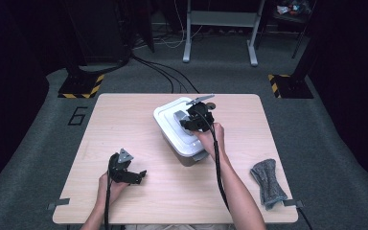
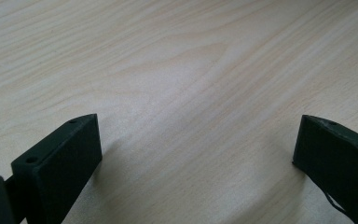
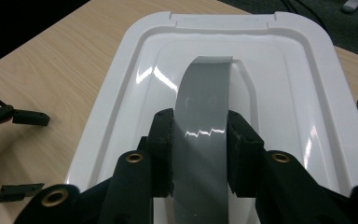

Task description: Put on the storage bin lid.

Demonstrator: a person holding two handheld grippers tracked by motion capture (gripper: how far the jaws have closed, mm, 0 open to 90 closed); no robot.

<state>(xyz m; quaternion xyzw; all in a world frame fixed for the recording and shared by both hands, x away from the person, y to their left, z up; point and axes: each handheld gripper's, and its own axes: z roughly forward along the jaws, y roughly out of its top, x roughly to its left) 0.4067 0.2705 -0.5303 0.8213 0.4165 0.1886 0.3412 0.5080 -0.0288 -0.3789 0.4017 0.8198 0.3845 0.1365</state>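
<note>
Right gripper is clamping the grey handle of the white box lid

The right gripper point(image 3: 200, 154) is closing its two jaws on the sides of the grey handle point(image 3: 203, 116), which is arching between them over the middle of the white lid point(image 3: 307, 93). The lid is sitting on the storage box point(image 1: 184, 129) at the centre of the wooden table point(image 1: 124, 124). The plastic is looking stiff, light and glossy, so probably slippery; the handle is the sensible place to hold. The left gripper point(image 2: 196, 154) is resting wide open over bare table, well apart from the box
</note>
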